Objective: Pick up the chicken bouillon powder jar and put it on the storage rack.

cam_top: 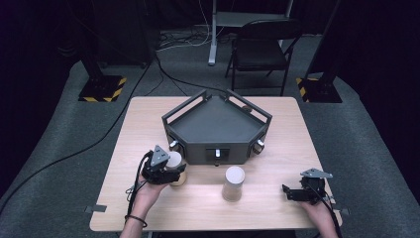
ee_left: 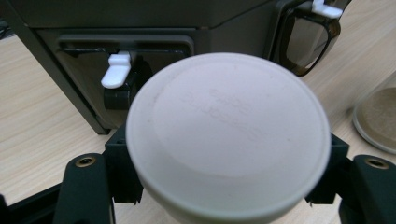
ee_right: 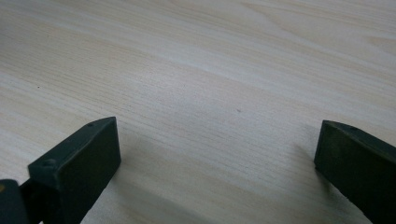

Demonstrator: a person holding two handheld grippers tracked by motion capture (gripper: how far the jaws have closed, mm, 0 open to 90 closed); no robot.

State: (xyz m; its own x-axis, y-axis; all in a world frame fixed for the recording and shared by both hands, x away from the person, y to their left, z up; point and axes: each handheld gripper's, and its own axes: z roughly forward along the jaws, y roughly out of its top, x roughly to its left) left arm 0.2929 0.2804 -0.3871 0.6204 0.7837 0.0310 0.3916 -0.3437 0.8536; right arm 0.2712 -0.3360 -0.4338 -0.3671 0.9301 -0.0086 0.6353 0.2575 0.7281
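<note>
- white lid [ee_left: 229,135] covers the jar body under it, and its 6 o'clock edge is cut off
- second jar [ee_left: 376,119] at 3 o'clock is cropped and blurry
- right gripper [ee_right: 217,154] fingers [ee_right: 77,161] cropped at bottom

White-lidded jar [ee_left: 226,140], dark grey tray [cam_top: 216,130], pale wood table [cam_top: 277,208].

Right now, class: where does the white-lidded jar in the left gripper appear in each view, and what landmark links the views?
High view: the jar stands left of centre, in the left gripper, before the dark tray.
Left gripper view: the jar is in the centre, jaws clamping it.
Right gripper view: the jar is not here.
Shared landmark: the wooden table.
</note>
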